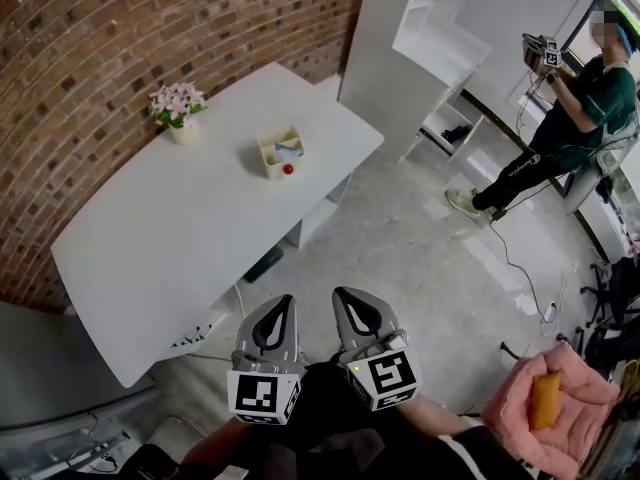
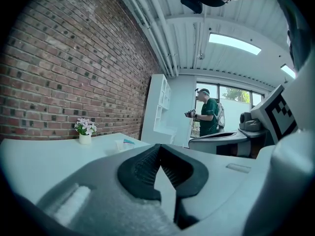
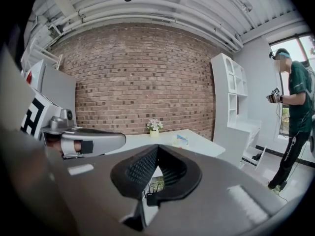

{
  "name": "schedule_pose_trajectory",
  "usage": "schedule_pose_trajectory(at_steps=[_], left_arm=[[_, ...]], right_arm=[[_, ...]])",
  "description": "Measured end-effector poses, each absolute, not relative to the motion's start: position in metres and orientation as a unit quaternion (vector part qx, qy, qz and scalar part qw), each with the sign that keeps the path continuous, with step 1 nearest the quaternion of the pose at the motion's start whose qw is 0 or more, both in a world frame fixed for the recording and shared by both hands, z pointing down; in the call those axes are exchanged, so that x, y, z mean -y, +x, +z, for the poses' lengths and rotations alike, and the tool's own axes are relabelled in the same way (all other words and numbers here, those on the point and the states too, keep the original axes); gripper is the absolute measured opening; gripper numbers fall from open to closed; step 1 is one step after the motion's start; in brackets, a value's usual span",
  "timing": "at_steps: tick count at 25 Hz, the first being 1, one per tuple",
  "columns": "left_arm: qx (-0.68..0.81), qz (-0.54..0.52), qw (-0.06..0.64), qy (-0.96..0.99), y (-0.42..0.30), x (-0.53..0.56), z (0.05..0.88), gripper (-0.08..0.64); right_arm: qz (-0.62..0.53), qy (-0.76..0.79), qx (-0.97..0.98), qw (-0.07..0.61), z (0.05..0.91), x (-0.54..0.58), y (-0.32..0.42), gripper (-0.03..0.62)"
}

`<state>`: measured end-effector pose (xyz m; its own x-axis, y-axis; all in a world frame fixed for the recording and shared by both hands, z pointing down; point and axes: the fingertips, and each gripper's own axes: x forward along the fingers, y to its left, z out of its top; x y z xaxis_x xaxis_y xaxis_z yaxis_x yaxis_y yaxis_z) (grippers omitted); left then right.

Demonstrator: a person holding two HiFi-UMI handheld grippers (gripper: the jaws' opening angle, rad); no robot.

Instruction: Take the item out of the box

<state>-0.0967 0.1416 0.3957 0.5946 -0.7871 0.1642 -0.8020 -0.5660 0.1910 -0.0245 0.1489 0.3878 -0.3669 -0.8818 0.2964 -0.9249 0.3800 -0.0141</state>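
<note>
Head view, looking steeply down. Left hand-held gripper (image 1: pixel 285 299) and right hand-held gripper (image 1: pixel 340 292) low in the frame, side by side, raised over the floor (image 1: pixel 420 258) and well apart from the counter (image 1: pixel 170 238).

Left hand-held gripper (image 2: pixel 158 147) in its own view: jaws brought together at the tips, nothing between them. Right hand-held gripper (image 3: pixel 157 148) in its own view: jaws likewise closed tip to tip, nothing held.

On the white counter, toward its far end: a small open box (image 1: pixel 270 154), upright, with a white-and-blue item (image 1: pixel 289 149) inside. Just beside the box's near wall, on the counter top: a small red round thing (image 1: pixel 288 169). Near the brick wall (image 1: pixel 110 58): a pot of pale pink flowers (image 1: pixel 178 108), apart from the box.

Same box (image 2: pixel 123 142) and flowers (image 2: pixel 84 129) small and distant beyond the left jaws; box (image 3: pixel 180 140) and flowers (image 3: pixel 154 125) likewise beyond the right jaws.

Beyond the counter's far corner: a tall white shelf unit (image 1: pixel 420 48). Upper right: a person (image 1: pixel 575 118) in a green top, standing on the floor, holding a device. Lower right: a pink cushion (image 1: pixel 520 408) with an orange object lying on it.
</note>
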Motion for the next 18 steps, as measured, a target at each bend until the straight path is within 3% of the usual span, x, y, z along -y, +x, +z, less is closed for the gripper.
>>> schedule_pose_trajectory(at_steps=[18], left_arm=[[0.479, 0.034, 0.125, 0.868, -0.110, -0.107, 0.398, 0.005]], right_arm=[[0.088, 0.519, 0.841, 0.128, 0.395, -0.110, -0.035, 0.000]])
